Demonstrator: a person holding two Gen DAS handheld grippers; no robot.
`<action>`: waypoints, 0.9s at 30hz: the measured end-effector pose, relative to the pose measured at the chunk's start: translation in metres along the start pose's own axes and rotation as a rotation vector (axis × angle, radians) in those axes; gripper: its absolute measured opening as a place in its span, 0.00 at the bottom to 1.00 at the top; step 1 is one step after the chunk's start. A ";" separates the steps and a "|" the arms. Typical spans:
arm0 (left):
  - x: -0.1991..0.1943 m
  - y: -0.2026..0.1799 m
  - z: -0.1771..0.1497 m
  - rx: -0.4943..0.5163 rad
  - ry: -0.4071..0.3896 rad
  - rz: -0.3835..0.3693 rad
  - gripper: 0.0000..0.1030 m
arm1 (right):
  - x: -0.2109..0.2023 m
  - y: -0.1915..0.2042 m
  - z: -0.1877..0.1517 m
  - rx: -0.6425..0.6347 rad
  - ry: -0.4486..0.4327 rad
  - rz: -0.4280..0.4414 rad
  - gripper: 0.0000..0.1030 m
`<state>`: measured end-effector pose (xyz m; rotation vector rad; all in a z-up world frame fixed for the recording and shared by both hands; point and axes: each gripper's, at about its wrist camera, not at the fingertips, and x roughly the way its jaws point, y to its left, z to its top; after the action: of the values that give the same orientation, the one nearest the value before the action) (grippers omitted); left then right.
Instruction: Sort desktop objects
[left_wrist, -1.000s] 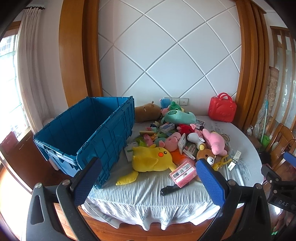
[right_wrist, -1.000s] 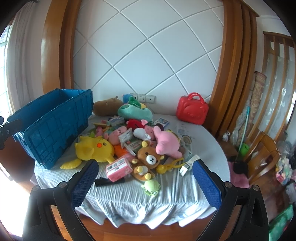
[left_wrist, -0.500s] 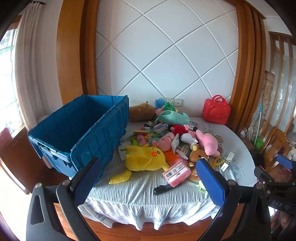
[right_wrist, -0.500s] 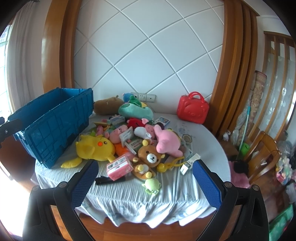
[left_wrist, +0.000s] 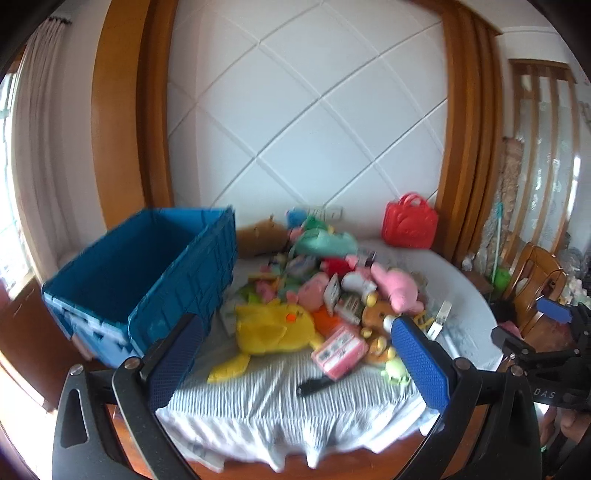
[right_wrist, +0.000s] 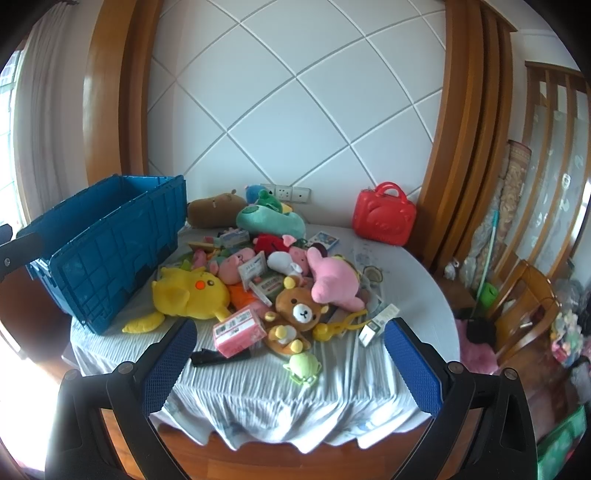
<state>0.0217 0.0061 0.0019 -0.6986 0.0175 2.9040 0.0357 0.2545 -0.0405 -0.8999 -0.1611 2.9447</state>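
Grippers L (left_wrist: 295, 354) & R (right_wrist: 290, 363) wide apart, toys (right_wrist: 258, 280) untouched

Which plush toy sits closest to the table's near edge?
The small green plush, alone on the cloth in front of the brown bear. The yellow plush and pink plush lie further back in the pile.

Bare tablecloth (right_wrist: 258, 384) is lying open directly ahead of right gripper (right_wrist: 291, 365); toy pile (right_wrist: 280, 280) beyond and blue crate (right_wrist: 107, 251) front-left are blocking.
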 end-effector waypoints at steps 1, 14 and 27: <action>-0.003 -0.002 0.000 0.013 -0.032 -0.003 1.00 | 0.000 0.000 0.000 0.000 0.000 0.000 1.00; -0.004 0.008 0.004 -0.060 0.030 0.039 1.00 | -0.003 0.000 -0.009 0.001 -0.001 0.001 1.00; 0.001 0.010 0.003 -0.059 0.048 0.054 1.00 | 0.000 -0.003 -0.009 0.012 0.022 0.004 1.00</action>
<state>0.0181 -0.0033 0.0045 -0.7894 -0.0441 2.9493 0.0408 0.2582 -0.0473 -0.9315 -0.1412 2.9349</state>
